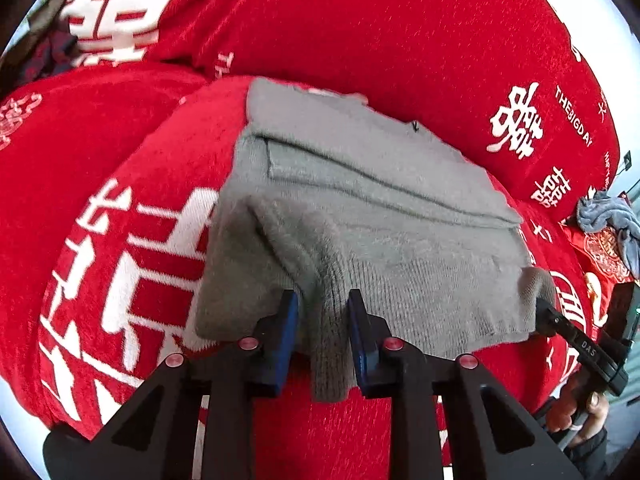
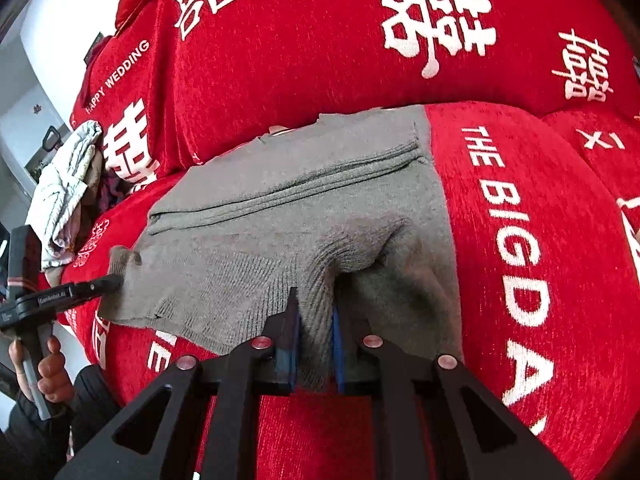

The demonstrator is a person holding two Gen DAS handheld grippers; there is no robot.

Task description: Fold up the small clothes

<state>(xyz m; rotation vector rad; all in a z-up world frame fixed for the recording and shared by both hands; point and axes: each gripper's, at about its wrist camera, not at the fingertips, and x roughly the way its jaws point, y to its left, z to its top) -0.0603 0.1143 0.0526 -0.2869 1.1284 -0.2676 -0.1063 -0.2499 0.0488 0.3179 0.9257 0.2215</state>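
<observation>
Grey knit garment lies on red bedding; left tool and right tool each pinch its six-o'clock hem, jaws narrow.

We cannot see the red cover whole: its printed characters run off the frame edges in both views. The grey knit garment hides the cover beneath it, and its folded layers hide each other. In the left wrist view the heap of cloth at the right edge is cut off and too small to identify. In the right wrist view the pale bundle at left is blurred; its kind is unclear. The hand there is partly cropped.
</observation>
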